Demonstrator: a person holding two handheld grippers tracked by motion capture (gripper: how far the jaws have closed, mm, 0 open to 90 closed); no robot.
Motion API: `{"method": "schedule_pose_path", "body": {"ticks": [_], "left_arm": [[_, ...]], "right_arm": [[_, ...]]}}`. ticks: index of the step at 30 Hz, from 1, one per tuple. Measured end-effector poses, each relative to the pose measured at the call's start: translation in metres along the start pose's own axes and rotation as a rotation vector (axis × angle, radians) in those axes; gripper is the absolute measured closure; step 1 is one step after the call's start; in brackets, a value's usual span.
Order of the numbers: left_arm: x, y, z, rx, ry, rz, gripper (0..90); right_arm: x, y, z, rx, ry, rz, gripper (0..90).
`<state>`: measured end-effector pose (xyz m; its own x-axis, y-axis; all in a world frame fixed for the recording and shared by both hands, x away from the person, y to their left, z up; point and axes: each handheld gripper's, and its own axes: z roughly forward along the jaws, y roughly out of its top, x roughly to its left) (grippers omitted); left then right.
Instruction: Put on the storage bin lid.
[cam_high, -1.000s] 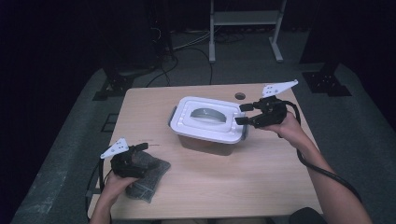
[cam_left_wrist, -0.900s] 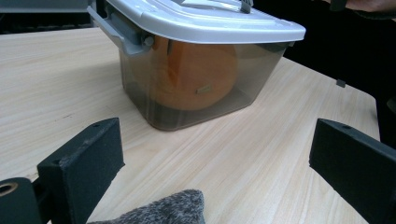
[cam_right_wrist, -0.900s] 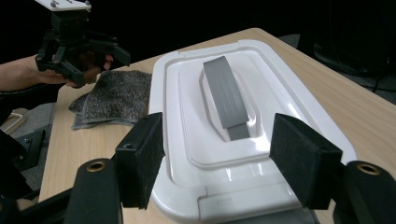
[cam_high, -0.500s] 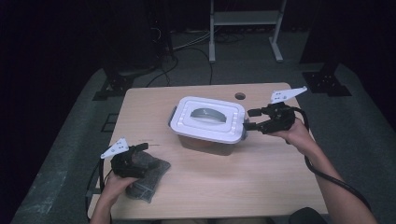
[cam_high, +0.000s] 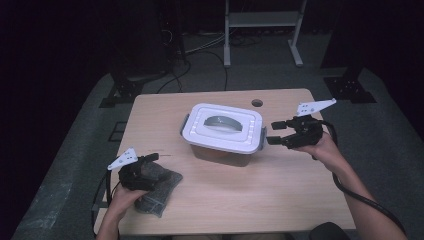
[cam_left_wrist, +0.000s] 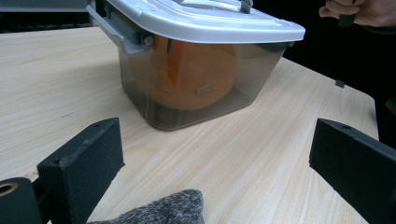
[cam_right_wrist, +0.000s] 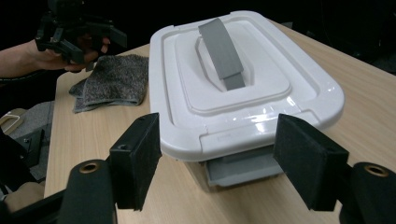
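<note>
Box (cam_high: 224, 132) mid-table, white lid on, orange thing (cam_left_wrist: 196, 74) inside. Right gripper (cam_high: 274, 133) at the box's right end, jaws wide and just been opening, latch (cam_right_wrist: 243, 170) between them, untouched. Left gripper (cam_high: 156, 159) over grey cloth (cam_high: 159, 187), jaws wide, empty.

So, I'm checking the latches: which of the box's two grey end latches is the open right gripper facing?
The right gripper faces the latch at the box's right end; the other latch is opposite.
</note>
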<state>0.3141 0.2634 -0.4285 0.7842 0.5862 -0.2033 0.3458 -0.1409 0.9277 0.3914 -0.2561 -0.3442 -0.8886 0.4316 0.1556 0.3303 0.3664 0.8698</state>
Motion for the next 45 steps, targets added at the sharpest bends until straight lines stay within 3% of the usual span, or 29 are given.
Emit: {"method": "schedule_pose_path", "body": {"ticks": [45], "left_arm": [[-0.001, 0.000, 0.001, 0.017, 0.005, 0.012, 2.4]], "right_arm": [[0.001, -0.093, -0.024, -0.007, -0.039, 0.155, 29.0]]}}
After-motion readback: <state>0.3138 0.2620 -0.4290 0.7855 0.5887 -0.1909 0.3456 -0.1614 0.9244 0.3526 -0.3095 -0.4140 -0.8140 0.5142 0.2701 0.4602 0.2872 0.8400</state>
